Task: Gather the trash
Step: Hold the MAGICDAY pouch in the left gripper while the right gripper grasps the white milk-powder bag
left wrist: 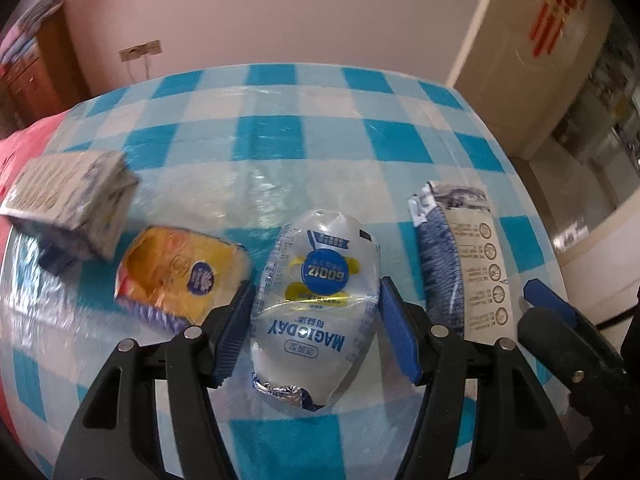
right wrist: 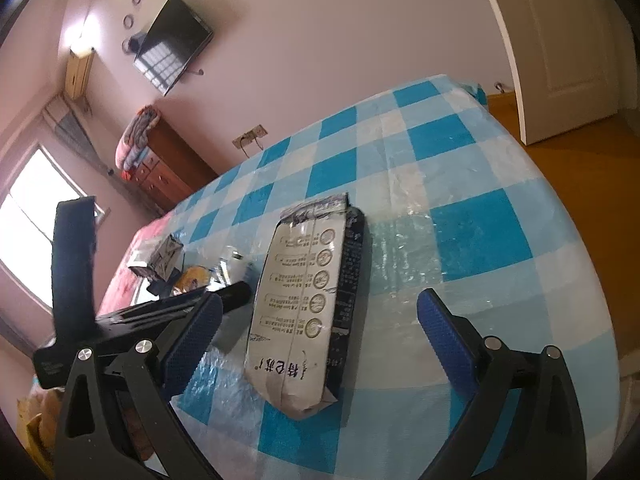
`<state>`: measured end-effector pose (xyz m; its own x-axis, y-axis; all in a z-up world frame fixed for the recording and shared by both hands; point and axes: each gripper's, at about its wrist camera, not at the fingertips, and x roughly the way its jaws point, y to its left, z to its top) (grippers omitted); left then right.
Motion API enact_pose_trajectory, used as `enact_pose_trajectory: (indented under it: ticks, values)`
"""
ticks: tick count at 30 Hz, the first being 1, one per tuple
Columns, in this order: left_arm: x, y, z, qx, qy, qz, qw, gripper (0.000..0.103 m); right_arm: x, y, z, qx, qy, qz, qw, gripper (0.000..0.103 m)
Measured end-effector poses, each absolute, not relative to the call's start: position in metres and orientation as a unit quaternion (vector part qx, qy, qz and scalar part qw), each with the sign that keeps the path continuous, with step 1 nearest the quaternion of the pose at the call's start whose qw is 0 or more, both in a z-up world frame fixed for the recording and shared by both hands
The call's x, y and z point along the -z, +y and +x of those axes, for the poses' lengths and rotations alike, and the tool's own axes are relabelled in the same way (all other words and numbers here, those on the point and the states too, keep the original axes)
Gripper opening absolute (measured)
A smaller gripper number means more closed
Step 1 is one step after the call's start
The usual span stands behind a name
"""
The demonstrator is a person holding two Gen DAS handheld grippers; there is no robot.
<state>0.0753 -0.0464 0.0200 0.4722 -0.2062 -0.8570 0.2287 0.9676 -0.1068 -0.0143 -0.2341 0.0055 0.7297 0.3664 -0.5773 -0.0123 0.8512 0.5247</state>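
In the left wrist view a clear-white "MAGICDAY" pouch [left wrist: 316, 304] lies on the checked table between the fingers of my left gripper [left wrist: 316, 330]. The jaws are open around it, the left pad close to its side, the right pad a little apart. A yellow wrapper [left wrist: 176, 276] lies to its left and a white-blue carton [left wrist: 68, 204] further left. A grey-white packet [left wrist: 460, 256] lies to the right. In the right wrist view that packet [right wrist: 308, 308] lies between the wide-open fingers of my right gripper [right wrist: 316, 328].
The table [left wrist: 264, 136] has a blue-and-white checked cloth under clear plastic. Its right edge drops to a wooden floor [right wrist: 580, 168] with a white door [right wrist: 560, 40] beyond. The right gripper's finger [left wrist: 548, 300] shows at the right of the left wrist view.
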Motion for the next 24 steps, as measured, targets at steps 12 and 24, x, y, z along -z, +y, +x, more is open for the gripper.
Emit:
enact_pose_trajectory:
  ticks: [12,24]
  values:
    - [-0.026,-0.014,0.048,0.111,0.481,-0.026,0.869,0.063,-0.004,-0.204,-0.004,-0.097,0.371,0.179,0.906,0.097]
    - [-0.042,0.008,0.02,0.104,0.455,-0.041,0.884,0.063,-0.001,-0.19,0.002,-0.09,0.381,0.137,0.91,0.075]
